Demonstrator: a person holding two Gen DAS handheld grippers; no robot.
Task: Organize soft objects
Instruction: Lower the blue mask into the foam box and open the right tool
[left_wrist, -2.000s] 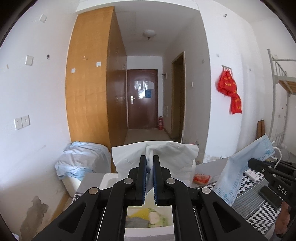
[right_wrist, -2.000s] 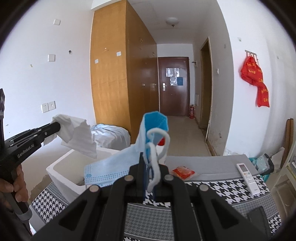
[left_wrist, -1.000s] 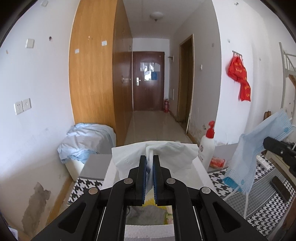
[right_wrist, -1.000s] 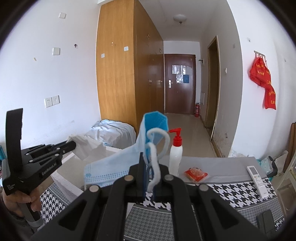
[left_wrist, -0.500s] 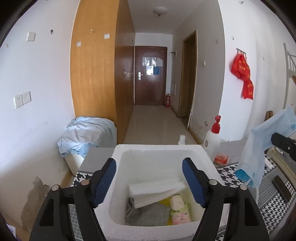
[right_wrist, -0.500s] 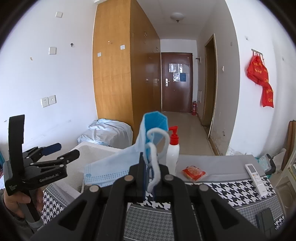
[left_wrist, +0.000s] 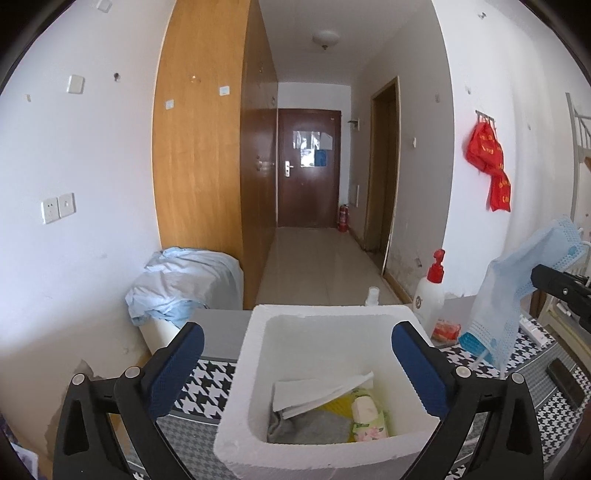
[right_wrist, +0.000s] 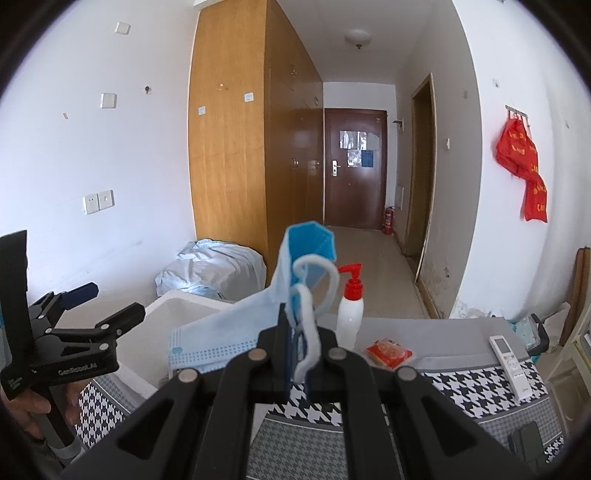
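Currently holding a light, limp face mask (right_wrist: 236, 325) by one edge and ear loop in the closed right gripper (right_wrist: 297, 354); hovering the wide-open left gripper (left_wrist: 297, 350) over the foam box (left_wrist: 255, 350).

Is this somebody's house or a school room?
Probably a dorm-style room. A metal bunk bed frame stands at the right, a tall wooden wardrobe lines the wall, and a hallway leads to a brown entry door.

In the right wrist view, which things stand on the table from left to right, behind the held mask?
White foam box → pump bottle with red top → red packet → white remote control.
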